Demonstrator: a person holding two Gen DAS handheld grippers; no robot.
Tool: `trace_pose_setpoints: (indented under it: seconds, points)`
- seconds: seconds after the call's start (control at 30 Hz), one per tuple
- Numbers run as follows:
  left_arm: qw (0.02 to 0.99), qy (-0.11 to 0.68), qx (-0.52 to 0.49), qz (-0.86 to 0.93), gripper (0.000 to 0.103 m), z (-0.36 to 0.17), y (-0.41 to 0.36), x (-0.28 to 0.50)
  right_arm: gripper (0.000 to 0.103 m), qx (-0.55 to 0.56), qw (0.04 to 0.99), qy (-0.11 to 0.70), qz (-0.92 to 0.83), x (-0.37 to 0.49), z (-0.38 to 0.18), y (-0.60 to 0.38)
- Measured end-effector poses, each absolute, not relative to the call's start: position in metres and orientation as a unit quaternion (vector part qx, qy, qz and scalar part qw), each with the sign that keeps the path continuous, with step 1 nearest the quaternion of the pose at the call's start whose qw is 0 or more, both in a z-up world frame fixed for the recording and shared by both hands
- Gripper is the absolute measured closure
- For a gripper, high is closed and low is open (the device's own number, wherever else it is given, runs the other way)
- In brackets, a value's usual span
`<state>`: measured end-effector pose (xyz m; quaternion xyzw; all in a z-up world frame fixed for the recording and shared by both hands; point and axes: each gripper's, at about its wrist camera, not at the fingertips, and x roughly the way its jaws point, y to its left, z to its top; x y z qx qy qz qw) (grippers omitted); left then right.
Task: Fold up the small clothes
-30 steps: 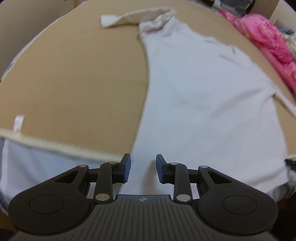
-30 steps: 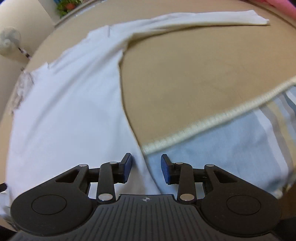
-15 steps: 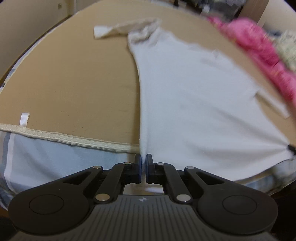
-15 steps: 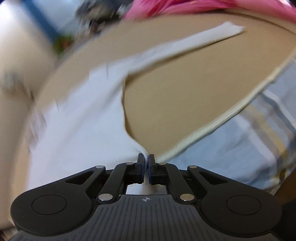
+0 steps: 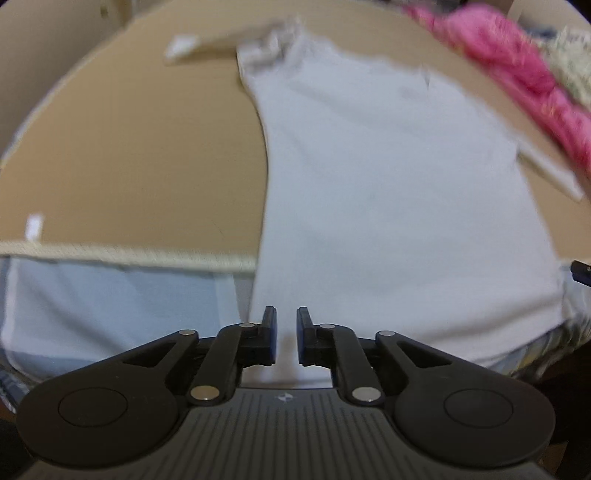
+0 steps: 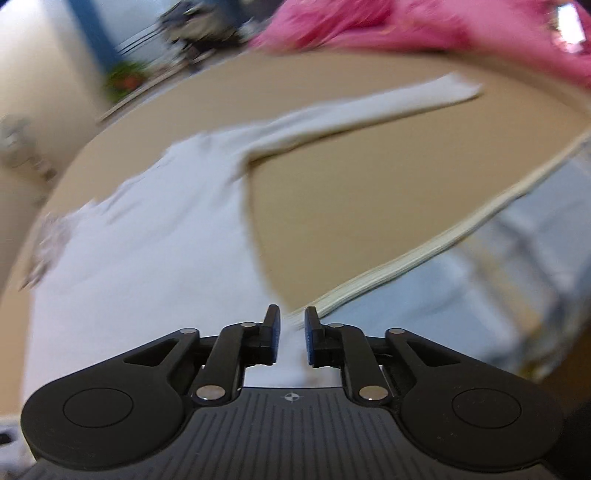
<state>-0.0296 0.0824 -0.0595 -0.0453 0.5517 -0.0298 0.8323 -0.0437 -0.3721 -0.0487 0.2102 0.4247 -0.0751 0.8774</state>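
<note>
A white long-sleeved shirt (image 5: pixel 388 192) lies flat on a tan board (image 5: pixel 129 155), its hem hanging over the near edge. My left gripper (image 5: pixel 286 332) is open a little at the shirt's near left hem corner, with nothing between the pads. My right gripper (image 6: pixel 291 332) is open a little at the near right hem corner of the shirt (image 6: pixel 140 258). One sleeve (image 6: pixel 369 107) stretches out to the right. The other sleeve (image 5: pixel 221 40) lies bunched at the far left. A tip of my right gripper shows in the left wrist view (image 5: pixel 581 271).
A pink garment (image 5: pixel 517 74) lies heaped at the far right of the board, also in the right wrist view (image 6: pixel 406 26). A striped blue sheet (image 6: pixel 498 277) with a cream trim (image 6: pixel 424 254) hangs below the board's near edge. A white tag (image 5: pixel 35 225) sits at the left.
Both grippers shut on the shirt's hem corners half a second ago and pulled it toward the near edge. Now both have opened slightly and let go.
</note>
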Motion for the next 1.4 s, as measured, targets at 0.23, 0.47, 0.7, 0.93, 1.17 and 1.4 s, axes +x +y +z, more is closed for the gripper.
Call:
trace_pose_setpoints:
  seconds: [0.23,0.47,0.7,0.93,1.17,1.4]
  points:
    - [0.838,0.541,-0.065,-0.032,0.077,-0.054,0.078,-0.021,0.073,0.187,0.837,0.506,-0.088,-0.036,-0.073,-0.359]
    - [0.867,0.483,-0.119,-0.009,0.081,-0.024,0.089,0.008,0.068,0.191,0.898,0.392,-0.052,-0.018,-0.005,-0.363]
    - [0.909,0.389,-0.149,0.015,0.081,0.030,0.119,0.080,0.042,0.121,0.957,0.261,0.026,0.006,0.067,-0.381]
    - [0.891,0.368,-0.262,0.052,0.081,0.017,0.191,0.202,0.057,0.150,0.960,0.237,-0.008,0.042,0.041,-0.377]
    - [0.817,0.376,-0.433,0.058,0.080,-0.061,0.265,0.272,0.063,0.153,0.951,0.269,0.002,0.076,0.021,-0.362]
    - [0.753,0.348,-0.550,0.099,0.065,-0.121,0.316,0.303,0.063,0.123,0.943,0.309,0.002,0.096,0.006,-0.350]
